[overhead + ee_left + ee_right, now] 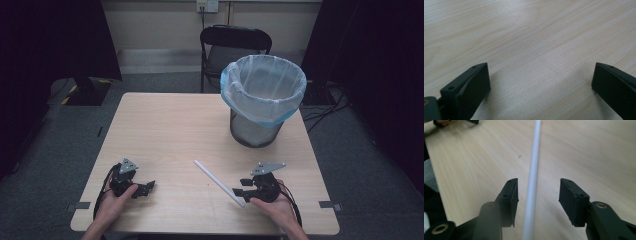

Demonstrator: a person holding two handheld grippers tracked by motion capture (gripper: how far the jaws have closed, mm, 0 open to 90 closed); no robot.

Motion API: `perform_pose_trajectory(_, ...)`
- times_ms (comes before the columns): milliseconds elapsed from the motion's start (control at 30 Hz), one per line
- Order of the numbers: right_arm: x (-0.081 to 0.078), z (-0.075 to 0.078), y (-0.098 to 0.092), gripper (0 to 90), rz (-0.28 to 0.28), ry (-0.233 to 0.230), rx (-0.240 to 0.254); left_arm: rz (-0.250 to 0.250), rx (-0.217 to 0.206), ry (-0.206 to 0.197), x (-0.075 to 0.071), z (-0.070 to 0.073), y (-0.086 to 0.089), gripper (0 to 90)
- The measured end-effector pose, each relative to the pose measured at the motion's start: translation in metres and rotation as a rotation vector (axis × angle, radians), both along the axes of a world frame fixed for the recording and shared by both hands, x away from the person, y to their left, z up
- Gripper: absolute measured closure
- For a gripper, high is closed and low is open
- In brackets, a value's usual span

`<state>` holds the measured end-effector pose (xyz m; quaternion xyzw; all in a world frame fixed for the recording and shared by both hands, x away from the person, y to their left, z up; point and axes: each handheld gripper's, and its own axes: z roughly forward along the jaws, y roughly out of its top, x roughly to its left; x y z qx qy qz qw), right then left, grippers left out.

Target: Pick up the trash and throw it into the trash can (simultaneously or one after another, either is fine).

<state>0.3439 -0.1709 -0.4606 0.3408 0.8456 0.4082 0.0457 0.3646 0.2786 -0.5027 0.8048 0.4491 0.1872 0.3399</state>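
Note:
A long white tube (218, 182) lies slantwise on the wooden table (165, 130), near the front right. My right gripper (241, 186) is low over the tube's near end, held in a hand. In the right gripper view the tube (533, 177) runs straight up between the two black jaws of my right gripper (539, 182), with a gap on each side, so the pads do not touch it. My left gripper (146, 188) rests at the front left in the other hand. It (541, 67) stands wide open over bare wood.
A black mesh waste bin (255, 132) lined with a pale blue bag stands on the table's back right part. A black folding chair (235, 42) sits behind the table. Dark curtains hang at both sides.

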Motion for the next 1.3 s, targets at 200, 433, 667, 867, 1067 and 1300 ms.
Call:
perform_pose_trajectory(200, -0.013, -0.014, 0.005, 56.3, 0.016, 0.022, -0.031, 0.0, 0.0, 0.0, 0.0, 0.0, 0.0, 1.2)
perform_pose_trajectory(433, -0.014, -0.021, 0.007, 63.0, 0.019, 0.031, -0.1, 0.0, 0.0, 0.0, 0.0, 0.0, 0.0, 1.3)
perform_pose_trajectory(667, -0.021, -0.022, 0.012, 58.3, 0.037, -0.001, -0.146, 0.0, 0.0, 0.0, 0.0, 0.0, 0.0, 1.3)
perform_pose_trajectory(867, -0.024, -0.021, 0.016, 67.6, 0.029, -0.061, -0.214, -0.001, 0.002, 0.0, 0.0, 0.0, 0.0, 1.3)
perform_pose_trajectory(1067, -0.026, -0.021, 0.018, 74.2, 0.049, -0.071, -0.229, -0.001, 0.002, 0.0, 0.0, 0.0, 0.0, 1.3)
perform_pose_trajectory(1300, -0.026, -0.02, 0.019, 79.3, 0.037, -0.046, -0.218, -0.001, 0.002, 0.0, 0.0, 0.0, 0.0, 1.3)
